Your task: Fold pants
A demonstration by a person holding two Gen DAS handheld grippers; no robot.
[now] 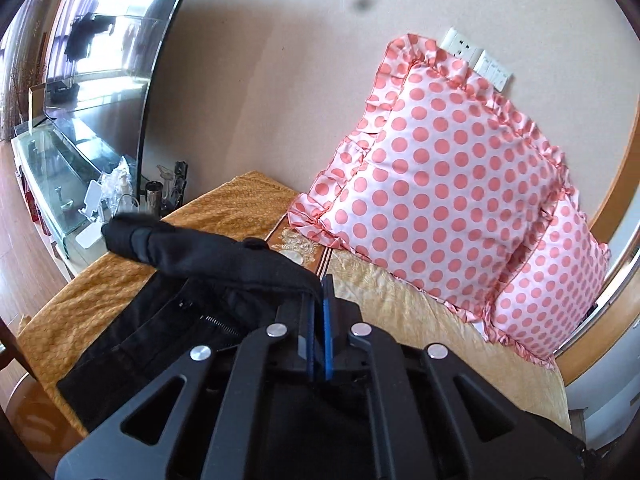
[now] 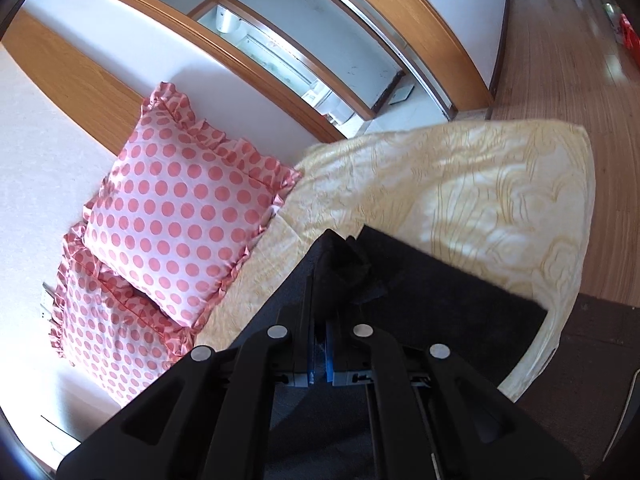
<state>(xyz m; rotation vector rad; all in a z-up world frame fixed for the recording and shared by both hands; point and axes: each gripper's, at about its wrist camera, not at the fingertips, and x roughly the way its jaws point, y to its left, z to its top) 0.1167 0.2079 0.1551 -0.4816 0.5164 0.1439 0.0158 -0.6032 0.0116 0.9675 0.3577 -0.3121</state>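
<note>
At the far left of the left wrist view a glass-fronted cabinet [image 1: 52, 160] stands on a wood floor, with a clutter of small bottles and a metal cup [image 1: 153, 196] just beyond the bed's far left corner; no label on them can be read. The bed [image 1: 100, 280] wears an orange-gold patterned cover on its left part and a paler yellow one to the right, with a brown ornamental band between them. The black pants [image 1: 168, 320] lie on the bed's left part, zipper and fly showing, and one edge of the fabric is lifted off the cover in a rolled fold. The left gripper [image 1: 320, 284] has its blue-padded fingers [image 1: 329, 320] pressed together on that lifted edge. Right of it, two pink polka-dot pillows [image 1: 440, 184] with ruffled borders lean against the wall at the bed's head, below white wall sockets [image 1: 464, 46] whose markings are too small to read.

In the right wrist view the same pillows [image 2: 180, 208] sit at the left, along the wall. The right gripper [image 2: 320, 276] is clamped on a bunched corner of the pants [image 2: 440, 296], which spread dark across the pale yellow cover [image 2: 480, 200] toward the bed's right edge. Past that edge lies wood flooring [image 2: 560, 60].
</note>
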